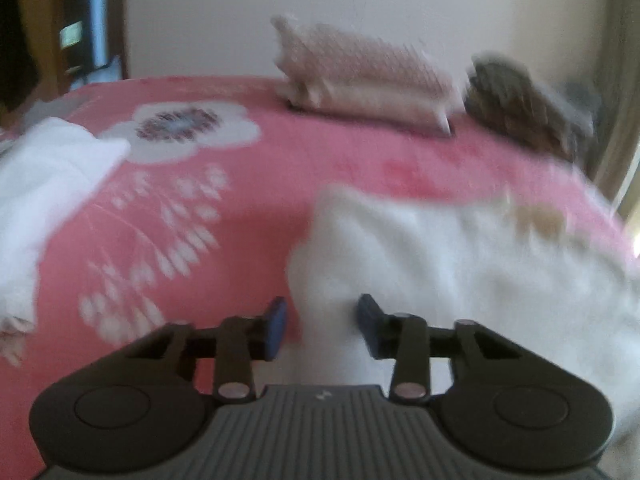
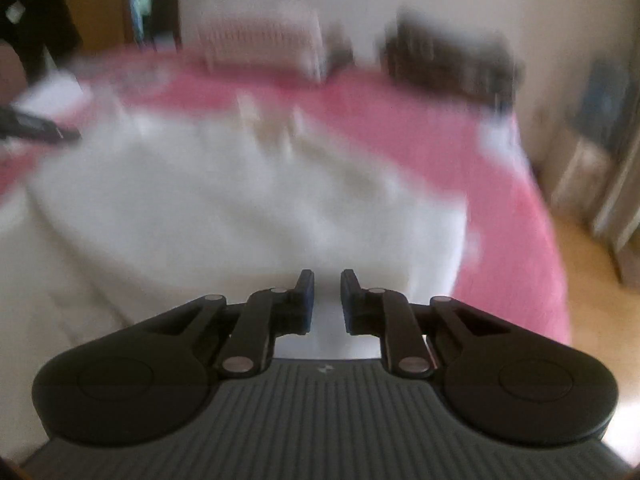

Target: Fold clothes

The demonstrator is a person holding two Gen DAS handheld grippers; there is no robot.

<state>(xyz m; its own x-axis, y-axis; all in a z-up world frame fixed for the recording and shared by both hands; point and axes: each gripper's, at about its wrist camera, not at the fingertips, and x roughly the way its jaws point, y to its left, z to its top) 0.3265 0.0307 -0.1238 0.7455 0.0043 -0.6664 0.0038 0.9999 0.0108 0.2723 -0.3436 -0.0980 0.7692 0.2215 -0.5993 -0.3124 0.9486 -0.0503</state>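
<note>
Ribbed grey housing and two black finger linkages fill the foreground of both wrist views. On my left gripper (image 1: 322, 320) the blue pads (image 1: 276, 326) stand apart, and a bunched fold of the white garment (image 1: 460, 256) rises between them. White cloth fills the gap, but through the blur I cannot tell whether the pads actually bite on it.

On my right gripper (image 2: 327, 300) the pads sit closer together, with a narrow gap. White fabric lies in and beyond that gap; whether it is pinched or merely behind the tips I cannot tell.

I note that the garment lies spread on the pink bedspread (image 1: 240, 216), reaching from the left gripper across to the right side of the bed. In the right wrist view it covers most of the near bed surface (image 2: 224, 200). A tan mark shows on the cloth toward the far edge.

A second white piece (image 1: 48, 172) lies at the left edge of the bed, well apart from the first. At the far side, against the wall, sit a pale folded stack (image 1: 360, 80) and a dark folded stack (image 1: 520, 100), side by side. Both views are motion-blurred.
</note>
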